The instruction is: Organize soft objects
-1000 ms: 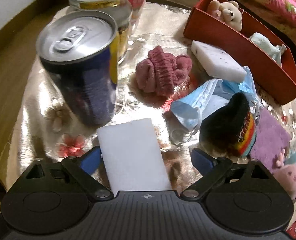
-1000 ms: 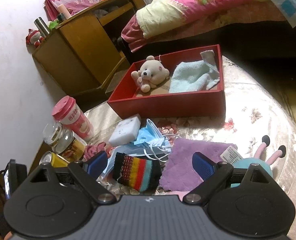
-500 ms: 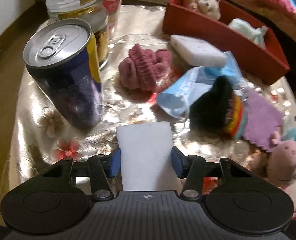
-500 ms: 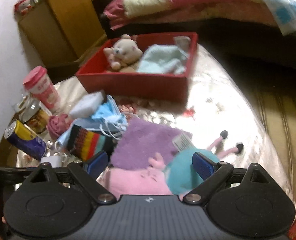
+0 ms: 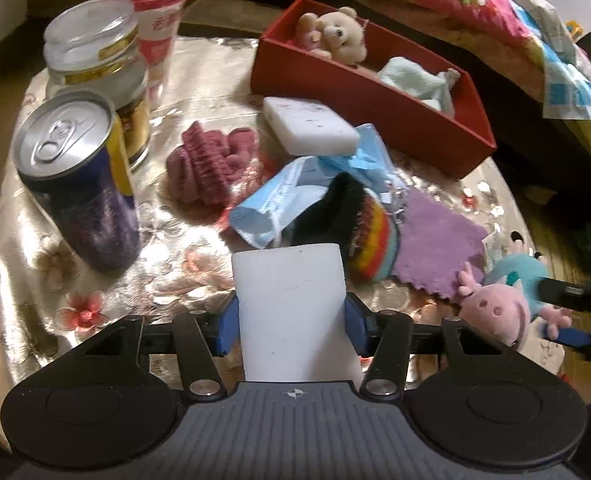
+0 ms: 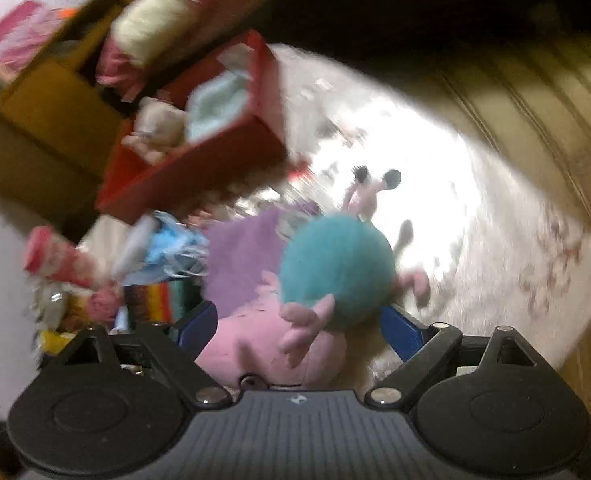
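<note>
The round table (image 5: pixel 199 68) under its shiny floral cloth carries everything you are sorting, and the red box (image 5: pixel 399 120) at its far side is where the soft things are collecting: a teddy bear (image 5: pixel 337 38) and a pale blue cloth (image 5: pixel 419 80) lie inside it. The hard items, a drinks can (image 5: pixel 75 176), a glass jar (image 5: pixel 99 68) and a pink-lidded cup (image 5: pixel 151 20), stand together at the left and I judge they should stay put. Between them and the box lie a purple cloth (image 5: pixel 435 248), blue face masks (image 5: pixel 291 196), a maroon knitted piece (image 5: pixel 207 168), a striped sock (image 5: pixel 359 224) and a second white sponge block (image 5: pixel 307 124), all close to or overlapping one another. Your left gripper (image 5: pixel 291 320) is clamped on the white sponge (image 5: pixel 291 300), blue pads pressed to both its sides, the block standing out ahead of the fingers over the near part of the table. Your right gripper (image 6: pixel 295 320) straddles the pig plush (image 6: pixel 319 280) near the table's right edge with its fingers spread wide; they do not look closed on it, though that view is blurred. So you seem to be mid-pick on both sides. Next, close the right fingers firmly on the plush body, then carry each piece over the clutter and release it inside the box, beside the bear and cloth.
</note>
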Demonstrator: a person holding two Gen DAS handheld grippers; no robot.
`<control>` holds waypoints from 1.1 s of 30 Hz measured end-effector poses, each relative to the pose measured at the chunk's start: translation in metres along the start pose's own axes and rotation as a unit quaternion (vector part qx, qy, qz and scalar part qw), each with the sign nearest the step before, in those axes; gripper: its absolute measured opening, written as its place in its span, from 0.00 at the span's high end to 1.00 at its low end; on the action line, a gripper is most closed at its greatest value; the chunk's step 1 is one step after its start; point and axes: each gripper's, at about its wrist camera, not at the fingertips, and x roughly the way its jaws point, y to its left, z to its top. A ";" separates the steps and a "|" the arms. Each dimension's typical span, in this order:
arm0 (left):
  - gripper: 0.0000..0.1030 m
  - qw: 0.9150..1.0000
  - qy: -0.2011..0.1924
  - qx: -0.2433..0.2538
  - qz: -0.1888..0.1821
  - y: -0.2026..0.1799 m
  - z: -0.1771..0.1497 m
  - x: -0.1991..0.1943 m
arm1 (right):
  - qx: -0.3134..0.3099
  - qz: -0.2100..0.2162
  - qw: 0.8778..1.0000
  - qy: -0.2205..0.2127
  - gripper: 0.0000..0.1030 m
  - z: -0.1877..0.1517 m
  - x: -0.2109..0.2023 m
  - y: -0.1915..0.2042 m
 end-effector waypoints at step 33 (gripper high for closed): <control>0.48 0.987 -0.144 0.069 -0.004 -0.048 0.045 -0.026 | -0.141 0.093 0.979 -0.114 0.58 0.014 -0.001 0.091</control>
